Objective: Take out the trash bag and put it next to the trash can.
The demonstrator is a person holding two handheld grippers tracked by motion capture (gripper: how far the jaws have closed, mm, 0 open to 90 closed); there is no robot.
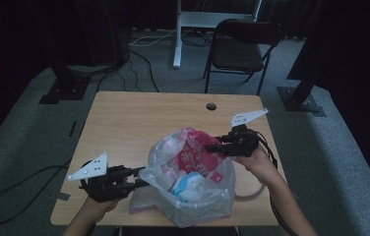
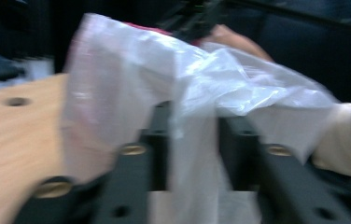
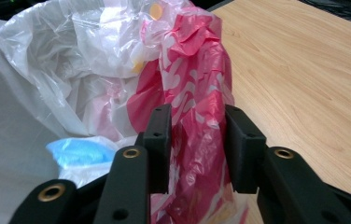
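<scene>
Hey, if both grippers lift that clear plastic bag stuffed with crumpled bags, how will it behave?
The clear plastic bag will probably sag and stretch where pinched, since its thin film already bunches between the left gripper jaws. It likely lifts lightly: the contents look like crumpled film, including the red patterned bag between the right gripper jaws. The glossy film may slip.

No words you can read, no numbers, no labels, just white snowflake shapes on the red bag (image 3: 197, 116).
</scene>
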